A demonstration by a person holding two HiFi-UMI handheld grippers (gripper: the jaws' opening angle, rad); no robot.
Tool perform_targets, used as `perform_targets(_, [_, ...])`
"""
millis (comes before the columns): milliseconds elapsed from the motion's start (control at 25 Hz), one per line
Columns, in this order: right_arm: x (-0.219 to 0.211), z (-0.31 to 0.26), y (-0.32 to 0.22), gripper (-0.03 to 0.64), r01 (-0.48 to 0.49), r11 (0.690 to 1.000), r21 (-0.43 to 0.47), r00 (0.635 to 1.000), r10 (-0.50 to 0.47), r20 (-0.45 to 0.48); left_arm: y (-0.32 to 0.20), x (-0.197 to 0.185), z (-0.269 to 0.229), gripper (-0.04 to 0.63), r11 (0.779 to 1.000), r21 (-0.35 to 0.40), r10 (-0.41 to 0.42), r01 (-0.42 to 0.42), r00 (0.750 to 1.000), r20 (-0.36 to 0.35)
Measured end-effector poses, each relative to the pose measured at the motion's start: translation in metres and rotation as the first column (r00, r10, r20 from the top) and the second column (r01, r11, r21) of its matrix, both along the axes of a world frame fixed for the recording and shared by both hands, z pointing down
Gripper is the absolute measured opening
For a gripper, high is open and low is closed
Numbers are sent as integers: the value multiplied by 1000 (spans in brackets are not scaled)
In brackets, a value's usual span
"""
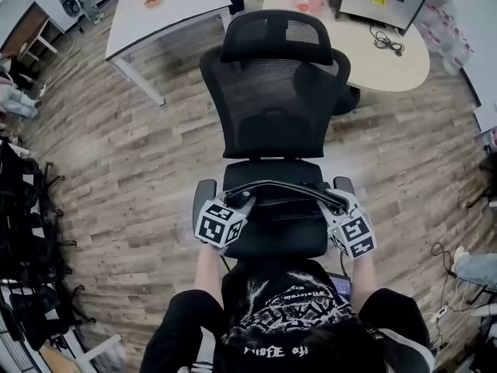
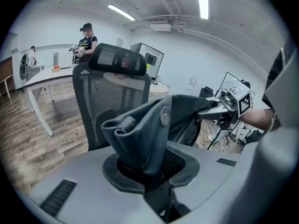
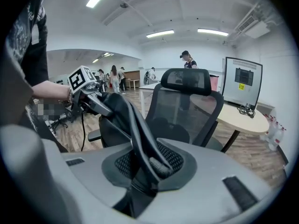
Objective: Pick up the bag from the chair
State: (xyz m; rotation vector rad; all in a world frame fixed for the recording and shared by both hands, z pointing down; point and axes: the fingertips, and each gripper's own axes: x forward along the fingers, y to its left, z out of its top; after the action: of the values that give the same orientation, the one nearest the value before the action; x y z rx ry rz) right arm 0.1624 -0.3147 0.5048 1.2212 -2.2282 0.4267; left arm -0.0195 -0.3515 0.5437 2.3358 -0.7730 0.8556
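Bag [image 1: 284, 192] spans between my grippers over the chair [image 1: 273, 99] seat. Left gripper [image 1: 245, 203] and right gripper [image 1: 332, 206] each have jaws clamped on an end. The fabric folds softly; I judge it light, and the stitched edges are the safest hold.

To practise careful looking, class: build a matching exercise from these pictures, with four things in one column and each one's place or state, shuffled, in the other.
Things:
1 bag
2 chair
3 round table
4 white table

Places or states:
A behind the chair, to the left
B held in the jaws of the left gripper and right gripper
C beneath the bag
D behind the chair, to the right

Pairs: 1-B, 2-C, 3-D, 4-A
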Motion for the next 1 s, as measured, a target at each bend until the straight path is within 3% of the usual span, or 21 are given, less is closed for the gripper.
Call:
perform_targets(160, [-2, -23, 5, 87, -5, 999, 47, 1000, 5, 2, 5, -2, -27, 78, 998, 46, 30, -30, 1000, 2])
perform_targets(560, [-11, -94, -2, 87, 3, 977, 212, 1000, 3, -28, 4, -10, -93, 78, 987, 159, 19, -10, 998, -52])
perform_targets(720, [-13, -121, -4, 87, 3, 959, 283, 999, 7, -32, 1, -12, -120, 78, 973, 229, 24, -10, 998, -58])
perform_targets(1000, [-11, -166, -4, 87, 3, 926, 376, 997, 26, -71, -3, -7, -164, 78, 924, 382, 32, 9, 995, -99])
